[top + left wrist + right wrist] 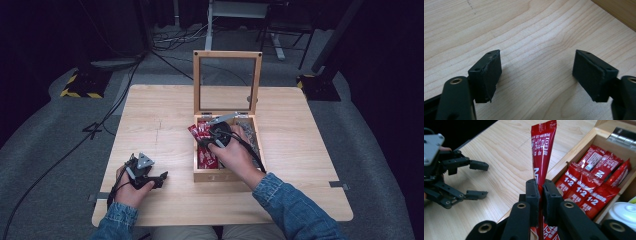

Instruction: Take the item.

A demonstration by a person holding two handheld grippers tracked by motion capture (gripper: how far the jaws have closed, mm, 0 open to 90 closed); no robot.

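Item: red sachet, one stick-shaped packet, clamped between the pads of the right gripper. Jaws pressed together on its lower part; the upper end stands free above them, over the near wall of the wooden box. Print runs lengthwise in white: Chinese characters along the upper half (too small to read with certainty) and what looks like a large "N" just above the jaws. In the high view the sachet shows at the left side of the box, beside the right gripper.

Stock in box: further red sachets lying flat in the left compartment, several marked "1+2" in white with Chinese characters below; one farther back carries a large white "N". At the bottom edge of the right gripper view, letters reading "SCA" show on a packet under the jaws.

Container: light wooden box with a hinged lid, lid standing upright and open, glazed pane in a wooden frame. A white rounded object sits in the neighbouring compartment (identity unclear).

Left gripper: resting low at the left front of the table, jaws wide apart, nothing between them; bare wood grain lies between its pads.
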